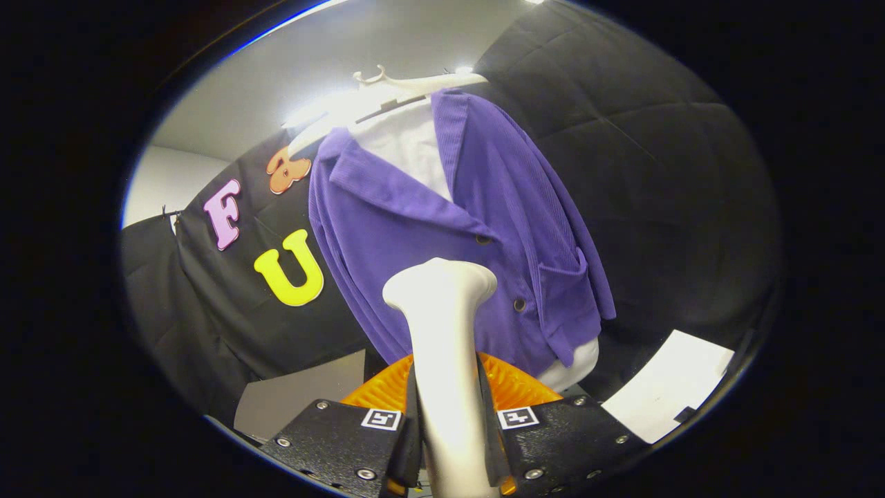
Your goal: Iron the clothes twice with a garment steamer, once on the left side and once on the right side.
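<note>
Garment steamer [446,346] being gripped before a hanging purple shirt [449,235].

The steamer's pale handle is being clamped between both fingers of the gripper [448,432], its flared head rising just ahead of them. Beyond the jaws, the shirt is being displayed on a white hanger [408,86], over a white form, against the black cloth wall.

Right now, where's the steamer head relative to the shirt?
In the gripper view, the gripper is shut on the steamer, whose head sits just ahead of the fingers, in front of the purple shirt, near its button line.
</note>
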A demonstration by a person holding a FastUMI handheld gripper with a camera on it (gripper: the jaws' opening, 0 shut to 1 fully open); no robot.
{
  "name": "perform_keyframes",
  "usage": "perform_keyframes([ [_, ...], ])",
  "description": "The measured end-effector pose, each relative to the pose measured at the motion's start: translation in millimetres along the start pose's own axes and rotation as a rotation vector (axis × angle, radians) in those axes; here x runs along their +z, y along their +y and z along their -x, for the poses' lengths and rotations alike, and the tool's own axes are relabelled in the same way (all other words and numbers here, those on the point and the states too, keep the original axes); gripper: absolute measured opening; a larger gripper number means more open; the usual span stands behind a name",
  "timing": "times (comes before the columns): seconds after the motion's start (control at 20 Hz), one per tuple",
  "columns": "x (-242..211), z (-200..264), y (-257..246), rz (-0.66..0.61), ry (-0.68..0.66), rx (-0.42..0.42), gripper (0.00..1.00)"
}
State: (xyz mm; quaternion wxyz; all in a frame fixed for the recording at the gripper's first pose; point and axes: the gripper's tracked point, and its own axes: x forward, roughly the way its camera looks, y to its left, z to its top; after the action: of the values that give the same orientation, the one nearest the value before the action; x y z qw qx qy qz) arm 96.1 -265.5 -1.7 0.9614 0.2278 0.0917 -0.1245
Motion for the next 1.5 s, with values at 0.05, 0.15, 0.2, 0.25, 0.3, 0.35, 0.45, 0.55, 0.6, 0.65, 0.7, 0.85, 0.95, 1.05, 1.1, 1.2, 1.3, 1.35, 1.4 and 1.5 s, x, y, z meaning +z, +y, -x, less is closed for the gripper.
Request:
perform_keyframes([
  [0.05,16.3,-1.6,1.8,0.003,-0.024,0.007,0.36],
  [0.15,43.6,-3.9,4.0,-0.006,-0.075,0.024,0.36],
  [0.2,58.0,-5.0,2.9,-0.012,-0.104,0.031,0.36],
  [0.25,72.6,-6.6,2.8,-0.023,-0.133,0.039,0.36],
  [0.3,88.5,-6.6,2.4,-0.036,-0.164,0.047,0.36],
  [0.35,103.6,-8.0,1.8,-0.053,-0.195,0.054,0.36],
  [0.45,128.8,-12.7,-6.3,-0.078,-0.241,0.052,0.36],
  [0.55,150.2,-17.9,-13.6,-0.113,-0.277,0.052,0.36],
  [0.6,157.5,-21.0,-18.0,-0.136,-0.289,0.054,0.36],
  [0.65,161.7,-24.6,-23.2,-0.15,-0.294,0.052,0.36],
  [0.7,162.7,-27.9,-30.3,-0.159,-0.293,0.045,0.36],
  [0.85,160.3,-36.1,-47.2,-0.178,-0.281,0.041,0.36],
  [0.95,153.5,-52.8,-51.4,-0.167,-0.251,0.03,0.36],
  [1.05,143.7,-59.9,-58.2,-0.127,-0.226,0.039,0.36],
  [1.1,138.0,-61.5,-64.5,-0.096,-0.218,0.039,0.36],
  [1.2,124.1,-63.6,-76.9,-0.036,-0.2,0.031,0.36],
  [1.3,111.5,-66.9,-87.5,-0.014,-0.181,0.025,0.36],
  [1.35,105.5,-68.1,-93.2,-0.006,-0.172,0.02,0.36],
  [1.4,100.1,-68.1,-101.0,0.003,-0.162,0.013,0.36],
  [1.5,89.5,-66.8,-112.8,0.016,-0.14,0.001,0.36],
])
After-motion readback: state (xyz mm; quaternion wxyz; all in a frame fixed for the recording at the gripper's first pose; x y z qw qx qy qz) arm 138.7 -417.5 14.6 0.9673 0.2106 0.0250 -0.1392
